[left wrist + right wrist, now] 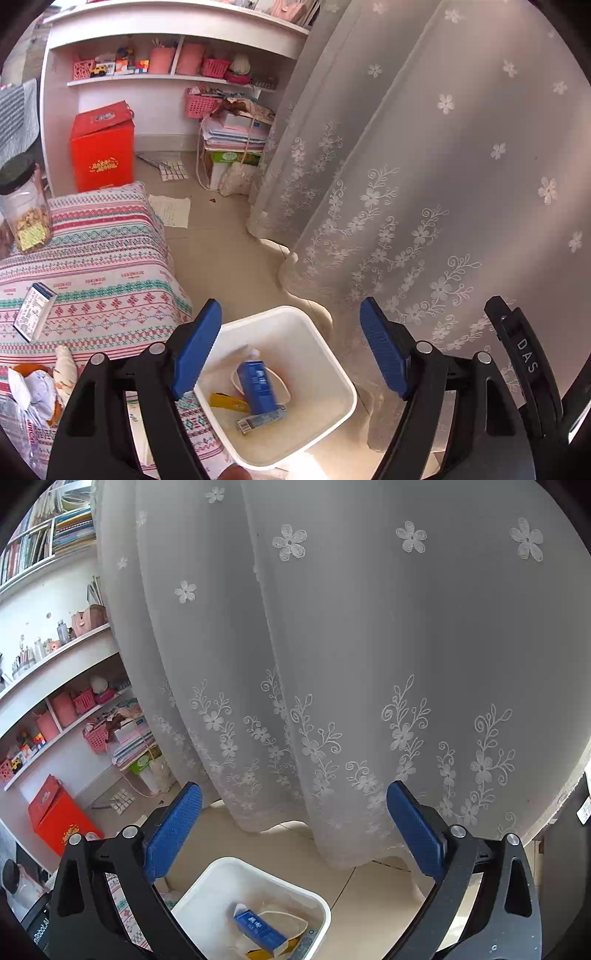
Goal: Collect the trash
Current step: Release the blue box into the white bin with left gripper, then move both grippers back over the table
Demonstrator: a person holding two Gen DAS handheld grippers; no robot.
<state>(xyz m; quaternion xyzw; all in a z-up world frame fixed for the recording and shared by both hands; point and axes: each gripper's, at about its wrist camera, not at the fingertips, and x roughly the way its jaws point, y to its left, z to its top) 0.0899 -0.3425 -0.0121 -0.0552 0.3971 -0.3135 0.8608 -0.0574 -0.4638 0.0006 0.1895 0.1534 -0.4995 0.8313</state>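
Note:
A white square bin [332, 365] stands on the floor beside the bed; it also shows in the right wrist view [218, 882]. Inside lie a blue carton [258, 386], a yellow wrapper [227, 401] and a small flat pack [258, 421]. The blue carton shows in the right wrist view too [260, 932]. My left gripper [291, 347] is open and empty above the bin. My right gripper [295, 829] is open and empty above the bin's far side. A small white-and-blue box [33, 312] and crumpled wrappers [33, 397] lie on the bed.
A patterned bedspread [107, 266] fills the left. A jar with a black lid [24, 206] stands on it. A lace curtain [424, 166] hangs right of the bin. A red box [101, 155], paper on the floor [171, 210] and white shelves [166, 77] lie beyond.

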